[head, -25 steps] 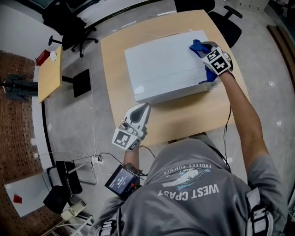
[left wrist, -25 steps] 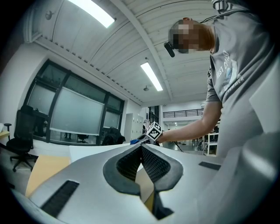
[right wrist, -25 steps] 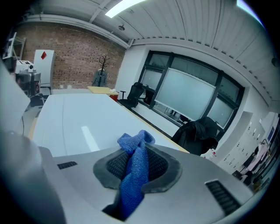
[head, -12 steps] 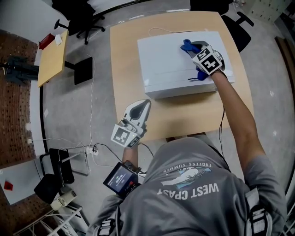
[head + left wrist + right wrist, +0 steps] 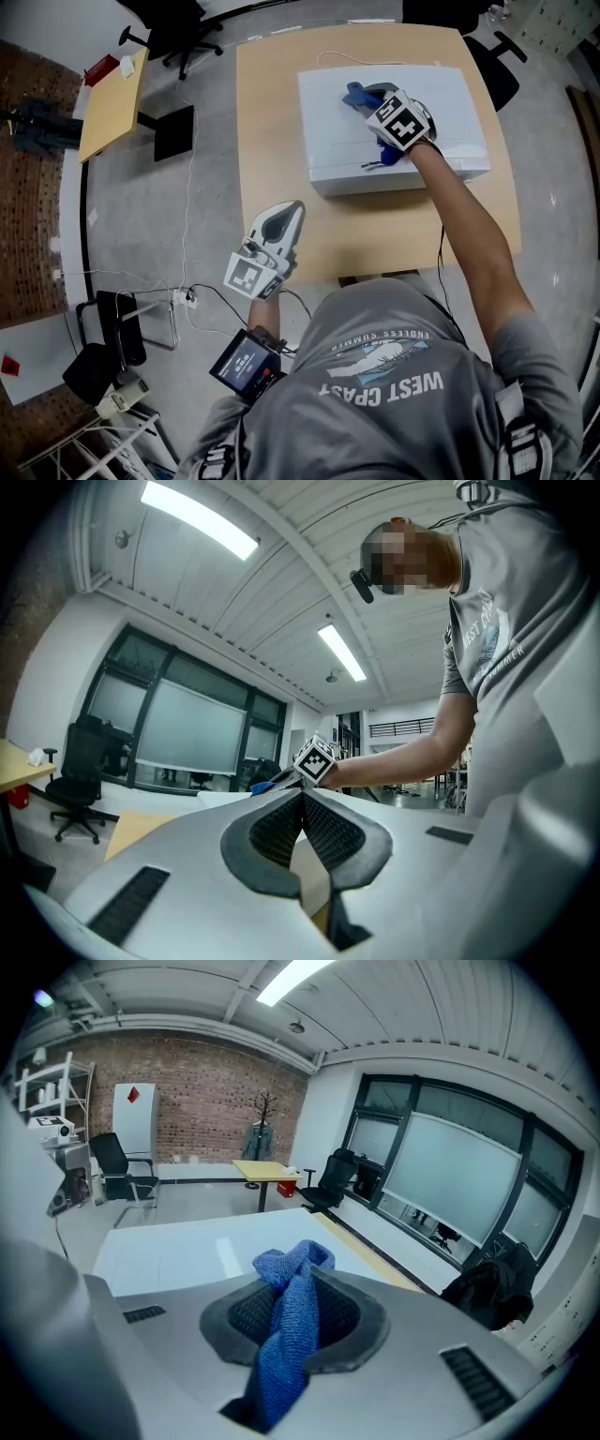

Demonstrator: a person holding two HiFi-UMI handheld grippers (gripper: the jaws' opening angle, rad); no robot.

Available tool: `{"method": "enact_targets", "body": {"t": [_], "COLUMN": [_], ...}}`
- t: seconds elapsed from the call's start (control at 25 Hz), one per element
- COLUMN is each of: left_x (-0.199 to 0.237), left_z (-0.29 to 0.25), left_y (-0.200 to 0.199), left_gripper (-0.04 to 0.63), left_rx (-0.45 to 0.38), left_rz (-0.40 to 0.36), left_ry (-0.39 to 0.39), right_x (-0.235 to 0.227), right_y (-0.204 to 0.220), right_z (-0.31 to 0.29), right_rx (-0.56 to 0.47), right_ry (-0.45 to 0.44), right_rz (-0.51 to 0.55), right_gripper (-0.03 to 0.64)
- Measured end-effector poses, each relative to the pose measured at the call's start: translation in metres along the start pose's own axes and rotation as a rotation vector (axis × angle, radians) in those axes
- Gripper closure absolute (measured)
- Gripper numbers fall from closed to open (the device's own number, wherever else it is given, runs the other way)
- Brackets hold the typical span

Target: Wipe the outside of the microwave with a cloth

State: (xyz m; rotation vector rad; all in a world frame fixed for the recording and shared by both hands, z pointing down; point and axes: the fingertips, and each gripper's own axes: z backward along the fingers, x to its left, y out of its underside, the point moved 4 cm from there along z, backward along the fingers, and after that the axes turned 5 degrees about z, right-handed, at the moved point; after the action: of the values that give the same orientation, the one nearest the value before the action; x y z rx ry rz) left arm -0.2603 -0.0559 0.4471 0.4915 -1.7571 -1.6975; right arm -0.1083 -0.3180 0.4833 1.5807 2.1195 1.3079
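Right gripper [image 5: 373,99] has travelled leftward across the top of the microwave [image 5: 450,103], from the right-hand edge to a spot left of centre, carrying the cloth [image 5: 359,94] with it; the head view has also shifted, so the worktop [image 5: 272,141] sits slightly further right in the frame. Left gripper [image 5: 293,210] keeps about the same place in the frame. Right fingers [image 5: 242,1314] are clamped on the blue cloth: a bunched fold sticks out past the tips and a longer tail hangs down between the pads. From the head view the bunched end lies on the white top panel, and a second blue fold shows below the marker cube, near the front edge of the microwave. The gripper is angled downward onto the top. The microwave stands on the back half of the worktop, toward the right, with a thin white cable [image 5: 349,58] looping behind it. Left fingers [image 5: 330,834] are pressed together at the tips with nothing between them. That gripper is held roughly level over the front left part of the worktop, well apart from the microwave and pointing toward it. Its own view looks over the closed fingers at the right gripper's marker cube and a sliver of blue cloth. A smaller yellowish table [image 5: 111,108] stands apart on the floor to the left.
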Motion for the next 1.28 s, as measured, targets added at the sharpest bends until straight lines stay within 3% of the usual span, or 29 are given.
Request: {"method": "enact_targets", "body": {"t": [0.92,1.04,1.16,1.28], "left_x": [0.011,0.010,0.007,0.002], "left_z": [0.020,0.013,0.004,-0.007], "left_y": [-0.001,-0.003,-0.006,-0.009], "left_gripper": [0.572,0.572,0.572,0.572], "left_rx": [-0.008,-0.009,-0.011,-0.015], "left_rz": [-0.007,-0.010,-0.016,-0.029], "left_ry": [-0.018,-0.007,0.005,0.013], "right_x": [0.077,0.077,0.063,0.037], "right_y": [-0.082,-0.090,-0.106,-0.114], "right_z": [-0.067,-0.061,-0.034,0.009], "right_rx": [-0.061,-0.177,-0.412,-0.585], "right_ry": [-0.175,-0.249,-0.303,-0.277], "right_rz": [0.029,-0.101,-0.273,-0.295], "right_gripper": [0.548,0.548,0.548,0.548]}}
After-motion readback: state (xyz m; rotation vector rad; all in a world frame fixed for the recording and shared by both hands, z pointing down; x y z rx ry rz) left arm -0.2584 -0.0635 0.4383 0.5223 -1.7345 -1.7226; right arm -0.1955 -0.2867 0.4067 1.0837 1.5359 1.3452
